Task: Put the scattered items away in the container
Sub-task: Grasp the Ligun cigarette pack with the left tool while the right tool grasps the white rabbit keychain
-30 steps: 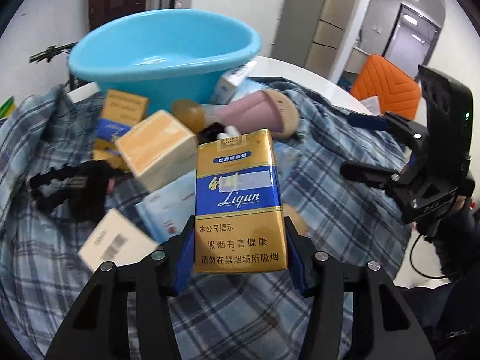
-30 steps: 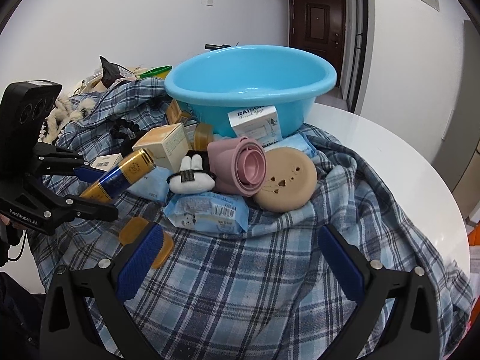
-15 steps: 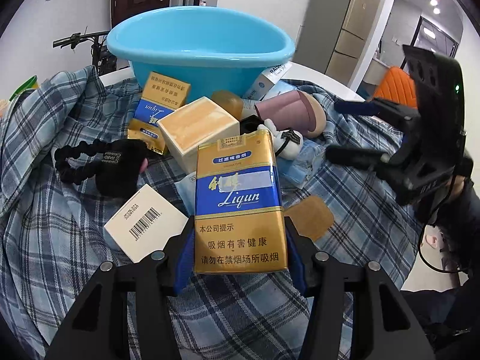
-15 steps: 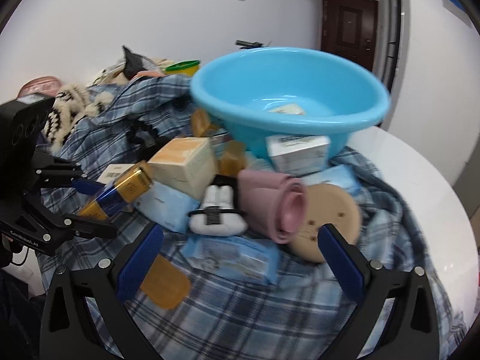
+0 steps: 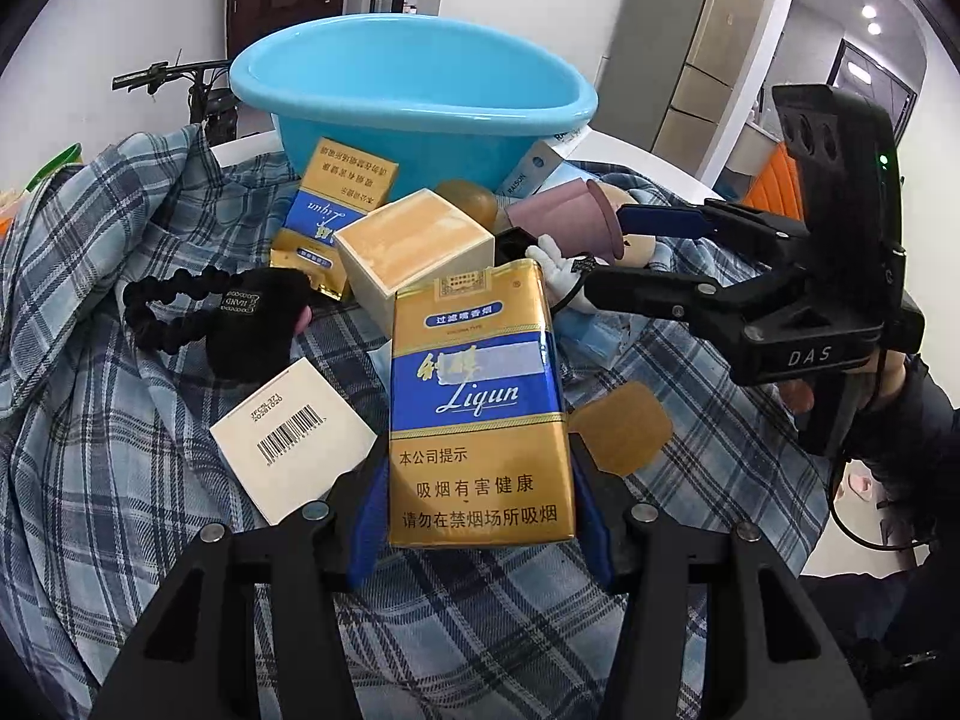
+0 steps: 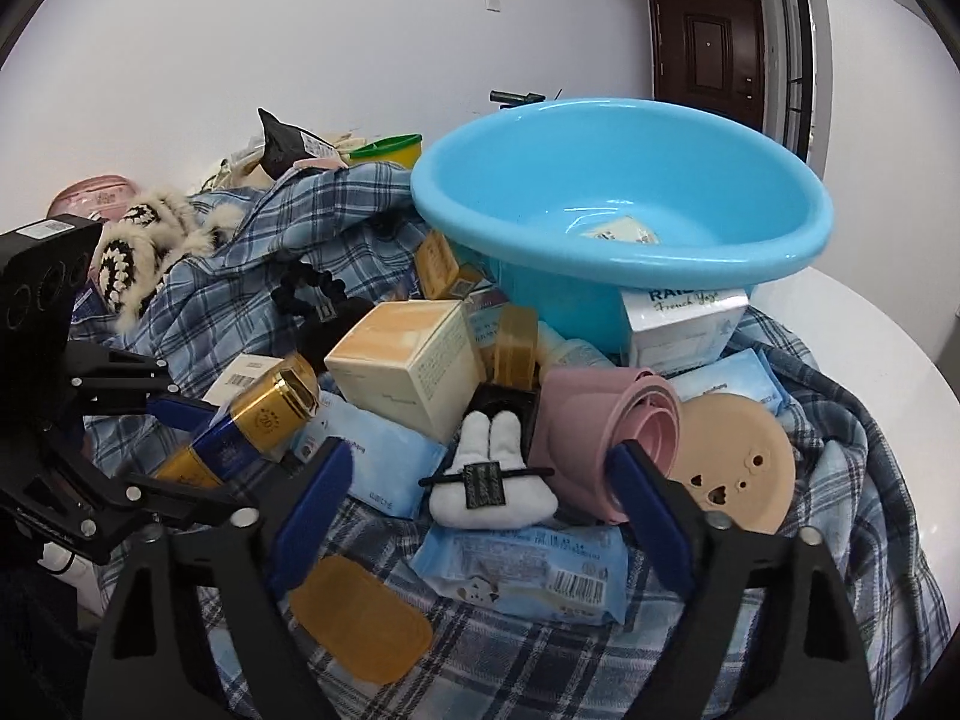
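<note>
The left gripper [image 5: 477, 516] is pinching a gold and blue cigarette pack [image 5: 477, 414] upright between its blue pads, lifted above the plaid cloth [image 5: 108, 420]. The right gripper [image 6: 480, 501] has just been closing its jaws, which are standing spread around a white plush bunny clip [image 6: 489, 474]; its pads seem not to be touching it. The blue basin [image 6: 624, 210] is sitting at the far side, with one small packet [image 6: 621, 232] lying inside.

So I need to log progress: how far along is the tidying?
Barely started. Done: one small packet lies in the blue basin. In hand: the left tongs grip a gold cigarette pack; the right tongs, just closing, straddle the white plush bunny without pressing. Left: boxes, wipes, pink cups on the plaid cloth.
</note>
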{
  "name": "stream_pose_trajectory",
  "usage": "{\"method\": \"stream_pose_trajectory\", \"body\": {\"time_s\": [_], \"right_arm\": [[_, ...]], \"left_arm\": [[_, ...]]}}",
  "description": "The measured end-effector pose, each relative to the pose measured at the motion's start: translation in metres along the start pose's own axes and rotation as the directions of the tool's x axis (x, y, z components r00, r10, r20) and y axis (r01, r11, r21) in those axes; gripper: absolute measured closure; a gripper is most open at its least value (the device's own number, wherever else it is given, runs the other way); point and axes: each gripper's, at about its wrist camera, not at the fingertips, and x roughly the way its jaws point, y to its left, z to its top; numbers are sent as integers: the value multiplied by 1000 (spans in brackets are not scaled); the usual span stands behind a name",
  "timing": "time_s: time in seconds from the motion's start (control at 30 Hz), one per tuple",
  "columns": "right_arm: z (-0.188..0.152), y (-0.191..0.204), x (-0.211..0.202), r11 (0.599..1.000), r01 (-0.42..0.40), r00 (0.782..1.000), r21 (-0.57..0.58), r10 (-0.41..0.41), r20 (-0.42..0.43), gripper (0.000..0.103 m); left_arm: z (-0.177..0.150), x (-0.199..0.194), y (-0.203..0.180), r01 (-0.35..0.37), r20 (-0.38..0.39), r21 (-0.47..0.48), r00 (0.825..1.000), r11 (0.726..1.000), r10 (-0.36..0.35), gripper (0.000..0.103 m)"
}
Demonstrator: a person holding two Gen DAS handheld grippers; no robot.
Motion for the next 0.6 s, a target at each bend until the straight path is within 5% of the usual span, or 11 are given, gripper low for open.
{"method": "stream_pose_trajectory", "body": {"time_s": [0.2, 0.27, 0.33, 0.6], "right_arm": [[-11, -1, -9, 999, -31, 1000, 16, 31, -6, 34], [-13, 1, -9, 1000, -17, 1000, -8, 17, -6, 59], [-13, 2, -5, 999, -24, 999, -30, 23, -28, 73], [-17, 6, 6, 997, -72, 996, -26, 71, -57, 73]], "left_arm": [[0, 1, -1, -1, 1, 7, 1000, 1000, 1, 47], [0, 2, -1, 1, -3, 6, 1000, 1000, -1, 47], [0, 4, -2, 4, -11, 7, 1000, 1000, -4, 47], [3, 6, -6, 8, -11, 26, 1000, 1000, -8, 47]]}}
